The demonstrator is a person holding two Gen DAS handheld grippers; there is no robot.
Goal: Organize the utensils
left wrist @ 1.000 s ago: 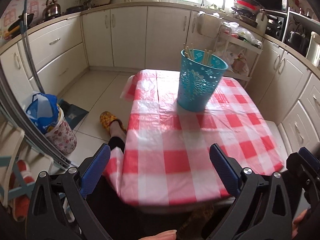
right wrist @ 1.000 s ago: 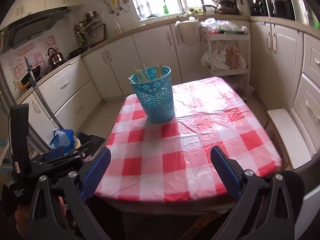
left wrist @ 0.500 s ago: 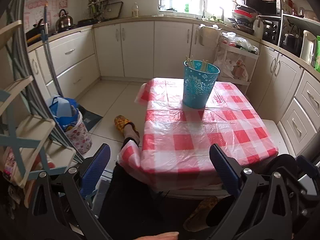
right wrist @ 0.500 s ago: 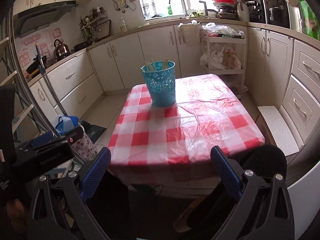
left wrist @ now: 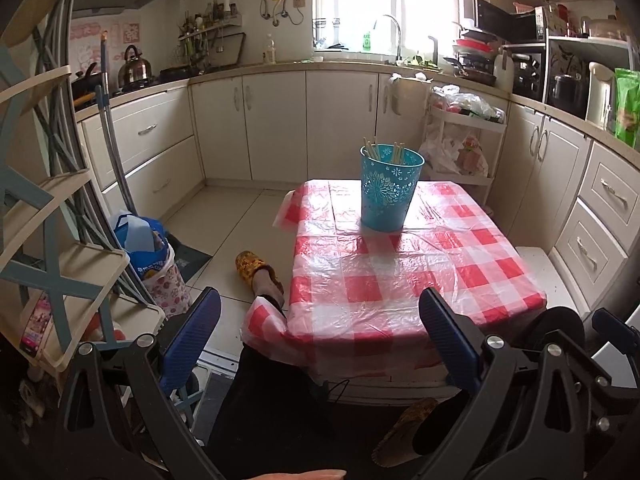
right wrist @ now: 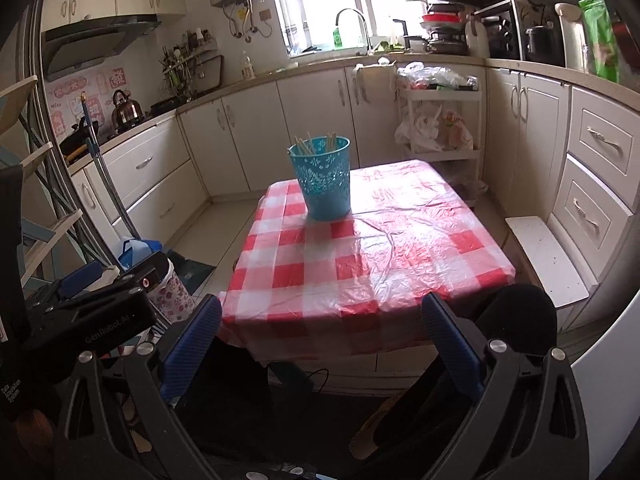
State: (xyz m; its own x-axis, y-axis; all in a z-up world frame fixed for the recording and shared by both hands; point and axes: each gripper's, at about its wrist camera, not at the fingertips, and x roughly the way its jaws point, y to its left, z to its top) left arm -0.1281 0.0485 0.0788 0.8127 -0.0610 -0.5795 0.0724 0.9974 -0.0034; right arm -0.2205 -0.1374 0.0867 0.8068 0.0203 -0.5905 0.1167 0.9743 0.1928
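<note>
A teal perforated holder point(left wrist: 387, 188) stands on the far half of the table with the red-and-white checked cloth point(left wrist: 404, 280); several wooden chopsticks point(left wrist: 384, 151) stick up in it. It also shows in the right wrist view point(right wrist: 325, 178) with the chopsticks point(right wrist: 316, 145). My left gripper point(left wrist: 320, 328) is open and empty, held back off the table's near edge. My right gripper point(right wrist: 320, 328) is open and empty, also well back from the table point(right wrist: 372, 256). The left gripper's body point(right wrist: 96, 312) shows at the left of the right wrist view.
A shelf rack point(left wrist: 44, 216) and a blue bag in a floral bin point(left wrist: 156, 268) stand at the left. A person's legs and slippers point(left wrist: 256, 268) are beside and under the table. A white stool point(right wrist: 548, 260) and cabinets lie to the right. A trolley point(left wrist: 460, 140) stands behind the table.
Both grippers have pulled back and up from the table, so the holder looks smaller and farther away. Both stayed open and empty.
</note>
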